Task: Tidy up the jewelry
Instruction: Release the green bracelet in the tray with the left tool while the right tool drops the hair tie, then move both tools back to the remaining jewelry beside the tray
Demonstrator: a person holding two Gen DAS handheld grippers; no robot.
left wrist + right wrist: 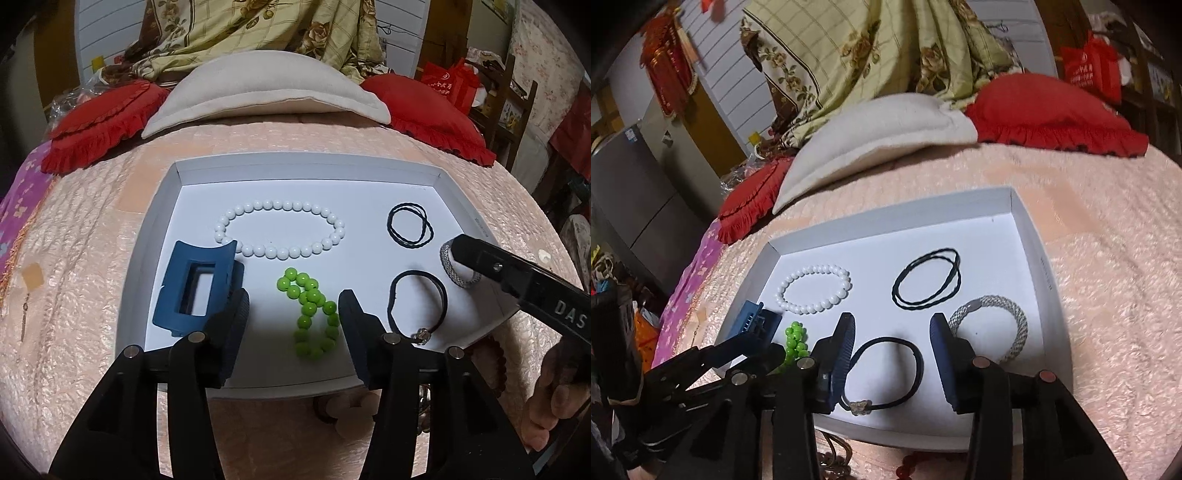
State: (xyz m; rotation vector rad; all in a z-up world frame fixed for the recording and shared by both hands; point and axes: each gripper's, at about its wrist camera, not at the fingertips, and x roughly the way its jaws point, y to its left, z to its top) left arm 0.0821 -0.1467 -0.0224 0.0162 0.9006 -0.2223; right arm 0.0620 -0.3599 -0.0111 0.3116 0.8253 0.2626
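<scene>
Green bead bracelet (312, 314) lay bunched in white tray (306, 164) on bed, between parted fingers of left tool (293, 314), released. Beads hard, slippery, light; pinch across strand. Right tool (892, 341) released over black hair tie (882, 373).

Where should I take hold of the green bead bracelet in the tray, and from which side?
The green bead bracelet lies flat but bunched in a twisted loop between the open fingers of the left tool. Come straight down from above and pinch across the doubled upper strand, where beads cluster. The blue hair claw sits close beside the left tool's left finger, so keep clear of it.
</scene>
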